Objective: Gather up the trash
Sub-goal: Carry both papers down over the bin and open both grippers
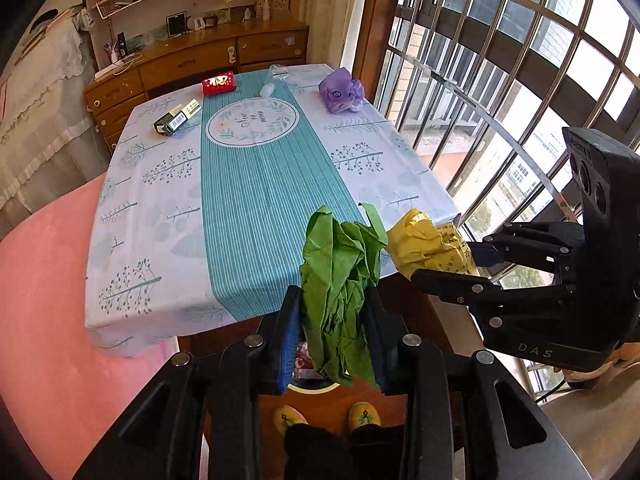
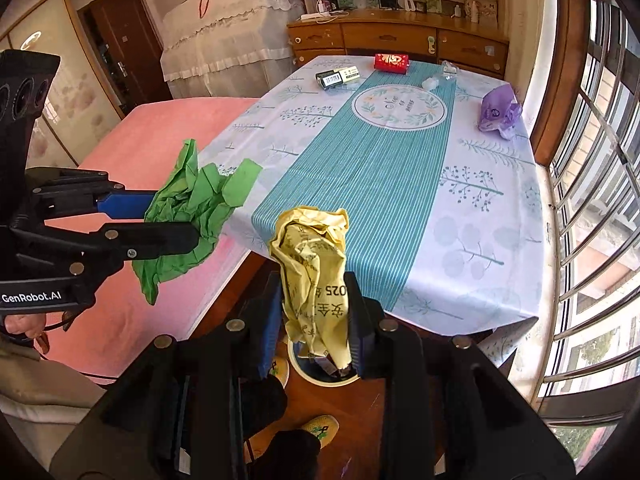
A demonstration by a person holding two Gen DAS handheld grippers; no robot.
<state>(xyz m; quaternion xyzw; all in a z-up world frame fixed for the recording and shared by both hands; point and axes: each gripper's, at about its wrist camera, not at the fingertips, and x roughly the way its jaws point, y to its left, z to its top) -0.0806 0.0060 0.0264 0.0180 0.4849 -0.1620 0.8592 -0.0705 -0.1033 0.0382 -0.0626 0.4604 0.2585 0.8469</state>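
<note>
My left gripper is clamped on a crumpled green paper, which bulges above and below my pads. My right gripper pinches a crumpled yellow paper printed with dark characters. Both wads hang off the near edge of the table, side by side and close together. Straight below them, on the brown floor, I see the white rim of a bin with some scraps inside, and just nearer, a pair of yellow slippers.

Beyond my fingers the table spreads out under a pale cloth with a teal striped band down its middle. At its far end lie a crumpled purple bag near the window side, a clear plastic wrapper by the band, a red box, and a dark and white carton toward the other side. Behind the table stands a wooden dresser, and a barred window runs along one side.
</note>
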